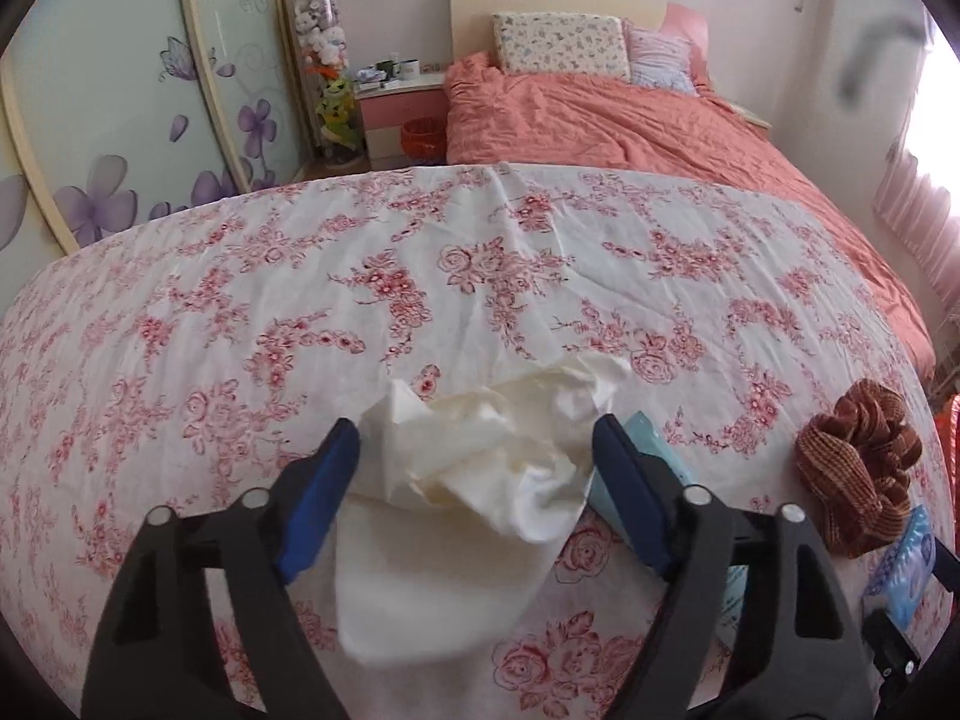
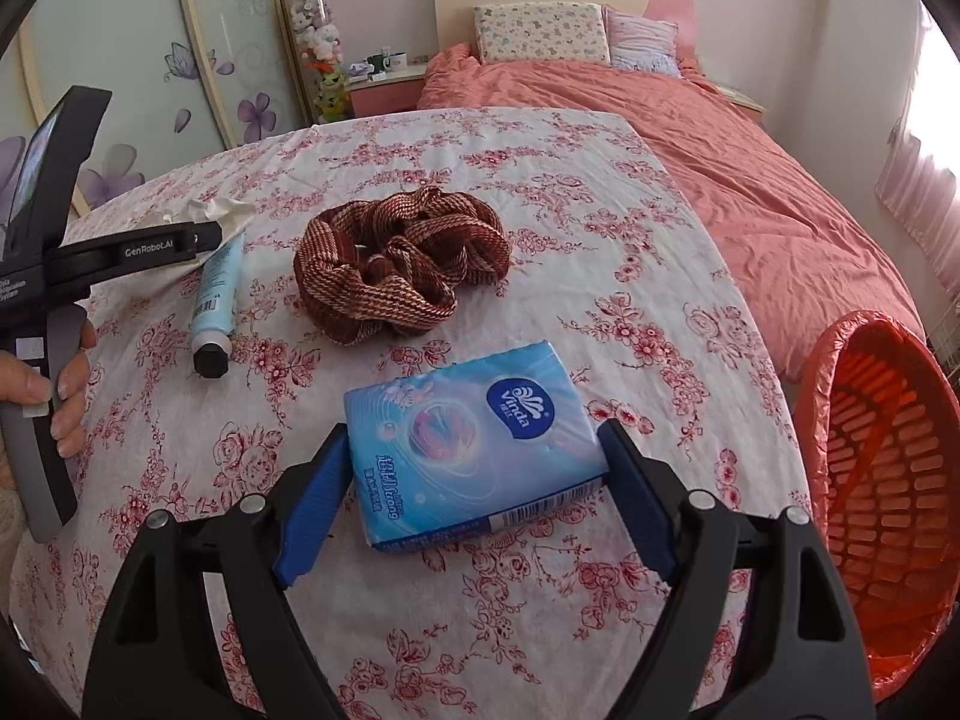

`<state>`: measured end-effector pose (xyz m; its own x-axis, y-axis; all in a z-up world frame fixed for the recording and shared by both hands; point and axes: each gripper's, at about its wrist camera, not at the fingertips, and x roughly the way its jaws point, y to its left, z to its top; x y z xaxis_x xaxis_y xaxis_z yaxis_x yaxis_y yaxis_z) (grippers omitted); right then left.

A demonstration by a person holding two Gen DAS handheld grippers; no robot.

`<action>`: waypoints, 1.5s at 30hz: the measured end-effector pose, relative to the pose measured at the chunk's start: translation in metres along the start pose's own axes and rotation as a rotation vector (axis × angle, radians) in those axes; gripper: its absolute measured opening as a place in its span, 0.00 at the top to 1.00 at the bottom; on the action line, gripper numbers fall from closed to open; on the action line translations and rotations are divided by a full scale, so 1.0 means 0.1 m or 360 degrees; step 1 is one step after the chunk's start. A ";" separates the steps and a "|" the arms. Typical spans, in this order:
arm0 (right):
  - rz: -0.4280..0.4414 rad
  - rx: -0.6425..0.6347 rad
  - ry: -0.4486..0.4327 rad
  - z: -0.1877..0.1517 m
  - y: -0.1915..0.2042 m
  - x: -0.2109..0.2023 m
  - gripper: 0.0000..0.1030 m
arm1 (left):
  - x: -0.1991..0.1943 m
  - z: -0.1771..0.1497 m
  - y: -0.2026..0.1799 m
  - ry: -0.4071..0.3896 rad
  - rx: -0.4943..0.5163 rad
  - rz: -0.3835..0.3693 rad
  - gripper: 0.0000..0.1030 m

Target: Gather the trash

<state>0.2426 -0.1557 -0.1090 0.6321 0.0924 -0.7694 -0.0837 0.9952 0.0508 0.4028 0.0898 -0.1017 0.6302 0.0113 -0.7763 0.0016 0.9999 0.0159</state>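
Your left tool point(image 1: 477, 468): fingers spread wide, released, the crumpled white tissue point(image 1: 480, 480) lying between them; whether the pads touch it cannot be told. In the right wrist view the same tool point(image 2: 207, 237) reaches in from the left edge, your left hand point(image 2: 60, 384) on its grip, and the tissue point(image 2: 219, 210) shows at its tip.

Bench point(image 2: 600, 276): covered with a white cloth printed in red roses; it carries everything listed below.

Tube point(image 2: 217, 300): pale blue, black cap toward you, lying flat just beside the left tool's right finger, with the tissue at its far end.

Scarf point(image 2: 402, 270): brown and cream woven, bunched in a heap near the middle of the bench, apart from the tube.

Tissue pack point(image 2: 474, 444): blue, sealed, lying flat on your side of the scarf.

Your right tool point(image 2: 474, 468): fingers spread, released, one on each side of the tissue pack, holding nothing.

Bin point(image 2: 882, 480): orange slatted basket with an orange liner, at the right edge of the bench, tilted so its mouth faces you.

Bed point(image 2: 750, 180): salmon quilt and two pillows, beyond the bench
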 end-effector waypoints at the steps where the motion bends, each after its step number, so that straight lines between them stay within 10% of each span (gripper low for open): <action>1: -0.0001 -0.0001 0.0000 0.00 0.00 0.00 0.22 | -0.01 -0.02 0.00 -0.0005 0.0012 -0.0022 0.38; 13: -0.0029 0.0033 -0.0002 -0.04 -0.01 -0.01 0.22 | -0.46 -0.56 0.29 0.0009 0.0055 -0.0126 0.54; 19: -0.0047 0.0028 0.0004 -0.04 0.01 0.00 0.21 | -0.69 -0.76 0.38 -0.0037 0.0003 -0.0131 0.29; 45: -0.0080 0.0032 0.0018 -0.05 0.01 0.03 0.15 | -0.58 -0.82 0.47 0.0054 -0.0083 -0.0013 0.20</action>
<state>0.2401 -0.1544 -0.1146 0.6264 0.0422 -0.7784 -0.0366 0.9990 0.0247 0.3027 0.1374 -0.1082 0.6036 0.0028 -0.7973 -0.0345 0.9991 -0.0226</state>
